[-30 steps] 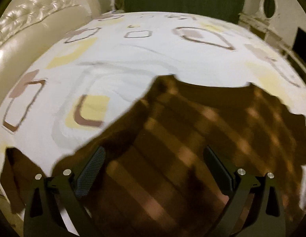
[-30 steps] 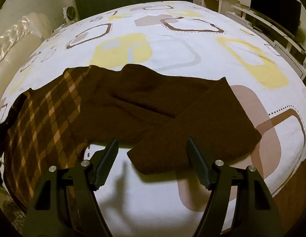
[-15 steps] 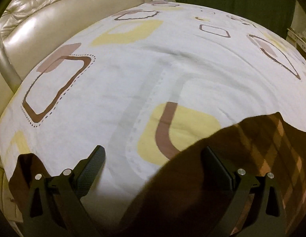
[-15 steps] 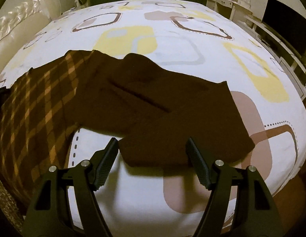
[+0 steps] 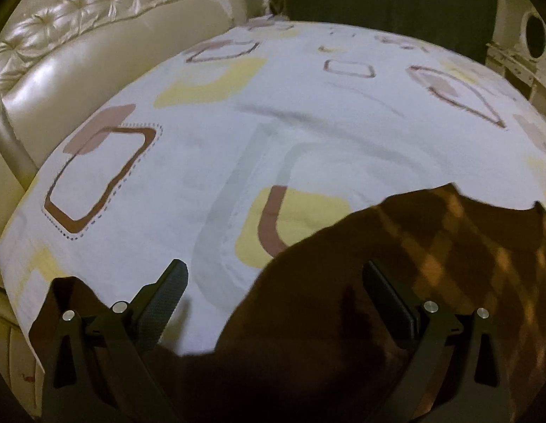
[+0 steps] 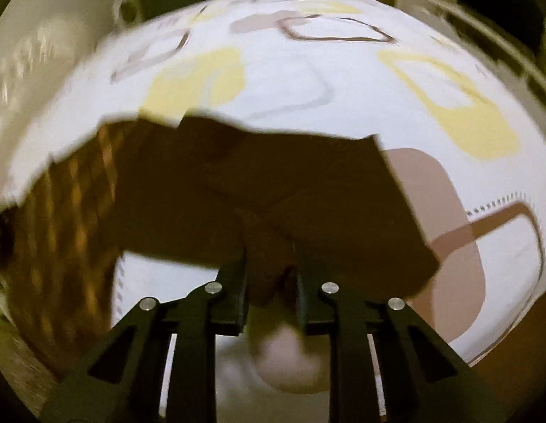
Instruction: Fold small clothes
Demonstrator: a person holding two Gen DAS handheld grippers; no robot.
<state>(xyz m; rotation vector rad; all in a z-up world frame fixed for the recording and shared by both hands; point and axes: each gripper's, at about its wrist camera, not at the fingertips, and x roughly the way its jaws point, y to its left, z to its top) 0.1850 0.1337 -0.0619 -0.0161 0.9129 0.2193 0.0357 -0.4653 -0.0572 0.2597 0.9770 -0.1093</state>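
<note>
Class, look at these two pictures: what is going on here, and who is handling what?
A person is folding a dark brown garment with a checked part on a bed with a patterned sheet. The right tool has just been closing and now pinches the garment's near edge between its jaws. The left tool is open and holds nothing; it hovers over the garment's other end, with cloth under its right finger and bare sheet under its left one.

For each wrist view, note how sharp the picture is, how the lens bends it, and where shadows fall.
Left wrist view: mostly sharp, bedsheet bulges like a dome, left gripper finger casts a small shadow. Right wrist view: motion-blurred, the same bulge, brown garment dim and featureless.
</note>
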